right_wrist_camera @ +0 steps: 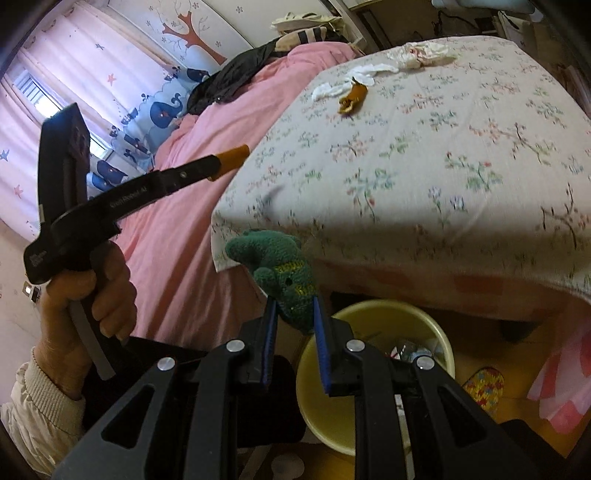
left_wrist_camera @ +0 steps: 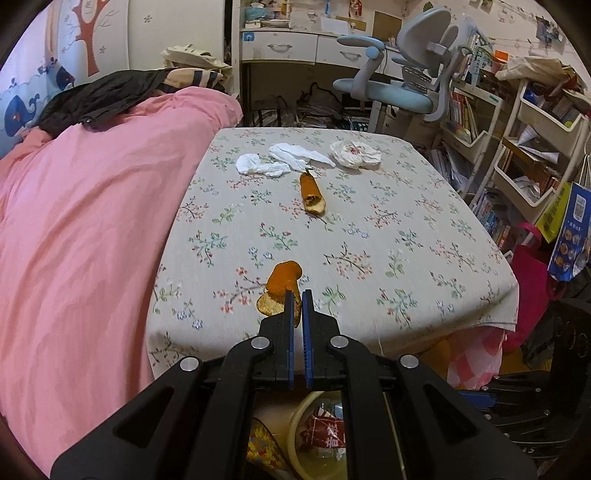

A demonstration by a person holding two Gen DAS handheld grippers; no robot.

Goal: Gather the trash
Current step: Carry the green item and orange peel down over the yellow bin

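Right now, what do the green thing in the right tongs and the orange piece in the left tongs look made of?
Green thing: knitted or crocheted yarn, matte and fuzzy, with stitch rows and a yellowish stripe showing.
Orange piece: probably dried citrus peel, with a dull orange outside, a pale rough inside and a curled edge.

A bed under a beige cotton sheet printed with small flowering twigs fills the middle of the room, with a rumpled pink quilt heaped along one side. The wall behind carries a painted brown tree and blue whale decals. A pale blue and grey swivel chair stands at a white desk with drawers. White tiered shelves crammed with books line the far side. Pink curtains glow with daylight from a window. The floor is warm yellow-brown.
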